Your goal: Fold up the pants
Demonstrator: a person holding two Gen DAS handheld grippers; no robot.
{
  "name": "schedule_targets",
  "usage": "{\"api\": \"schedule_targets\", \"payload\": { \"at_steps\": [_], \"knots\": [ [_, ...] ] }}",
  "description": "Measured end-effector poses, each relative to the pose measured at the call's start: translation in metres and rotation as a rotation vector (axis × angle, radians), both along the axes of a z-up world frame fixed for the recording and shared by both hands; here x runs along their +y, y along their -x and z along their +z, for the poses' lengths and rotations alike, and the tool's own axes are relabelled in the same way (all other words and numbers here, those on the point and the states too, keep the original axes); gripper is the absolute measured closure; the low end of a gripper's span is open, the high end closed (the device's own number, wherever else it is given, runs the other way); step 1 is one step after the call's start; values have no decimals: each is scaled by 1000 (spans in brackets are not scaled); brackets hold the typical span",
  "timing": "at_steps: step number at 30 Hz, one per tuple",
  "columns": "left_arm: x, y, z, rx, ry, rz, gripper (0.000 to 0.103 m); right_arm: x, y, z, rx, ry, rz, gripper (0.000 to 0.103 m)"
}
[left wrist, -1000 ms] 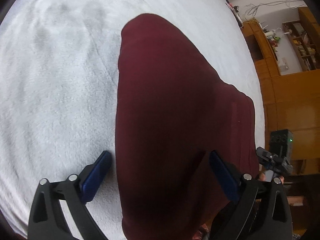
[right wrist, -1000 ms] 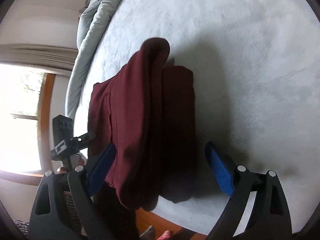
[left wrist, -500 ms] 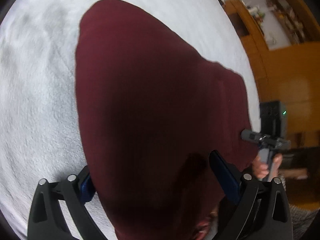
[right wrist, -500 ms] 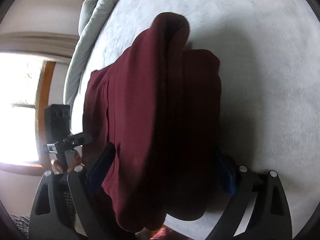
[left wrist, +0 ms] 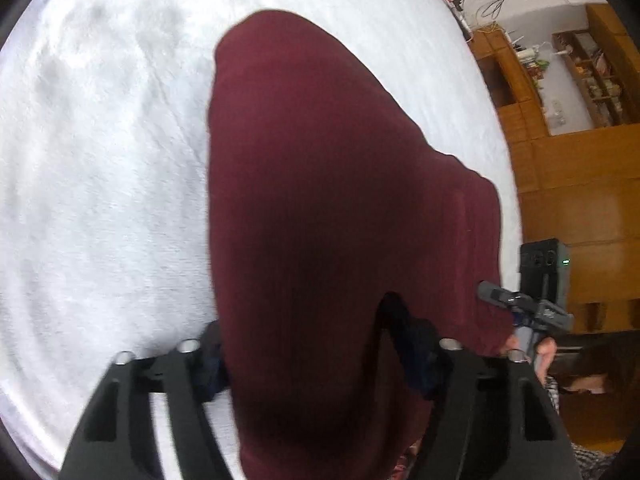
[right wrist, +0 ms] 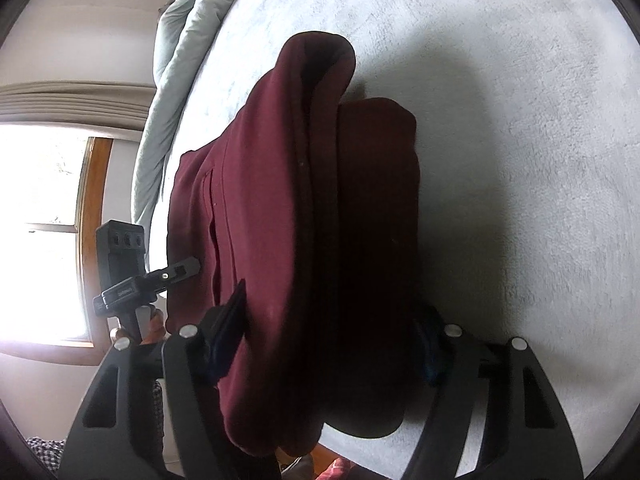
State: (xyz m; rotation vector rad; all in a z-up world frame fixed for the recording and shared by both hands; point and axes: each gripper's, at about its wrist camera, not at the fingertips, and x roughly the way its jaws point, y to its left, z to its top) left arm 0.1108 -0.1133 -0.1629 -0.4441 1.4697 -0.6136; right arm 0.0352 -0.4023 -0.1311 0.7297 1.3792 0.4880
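Dark red pants (left wrist: 320, 208) lie folded lengthwise on a white fuzzy bed cover (left wrist: 100, 180). In the left wrist view the near end of the pants fills the space between my left gripper's (left wrist: 316, 354) wide-open fingers and hides the blue pads. In the right wrist view the stacked folds of the pants (right wrist: 320, 220) lie between my right gripper's (right wrist: 332, 340) open fingers, with the left pad (right wrist: 228, 332) against the cloth. Each view shows the other gripper at the pants' side edge.
The bed cover (right wrist: 520, 120) spreads around the pants. A rolled grey-green duvet (right wrist: 180, 52) lies at the bed's far side beside a window. Wooden cabinets and shelves (left wrist: 580, 160) stand past the bed's edge.
Both grippers have moved forward over the near end of the pants, so the cloth now sits between the fingers and covers the pads. The jaws have stayed wide apart.
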Motion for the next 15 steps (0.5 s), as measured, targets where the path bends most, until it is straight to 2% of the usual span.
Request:
{"api": "schedule_targets", "payload": {
  "at_steps": [1,2,4,6,8,11,14,15],
  "knots": [
    [-2,0,-1,8,20,-8,15,1,0,0,-1,0,1,35],
    [-6,0,-3,5,18,-16,13,0,1,1,-1,0,1,35],
    [-14,0,-1,-16,-33,-40,13,0,1,2,-6,4,3,38],
    [-18,0,1,-37,-69,-49,18,-2,2,4,-10,2,0,46],
    [-12,-1,1,-45,-88,-36,36,-2,5,7,-26,-1,-3,52],
    [4,-2,2,-19,-48,15,55,-2,9,11,-39,-9,-15,58],
    [12,-2,1,-32,-41,40,65,0,13,19,-64,1,-17,62],
    [11,1,6,-59,-43,43,65,0,14,23,-70,5,-17,63]
  ]
}}
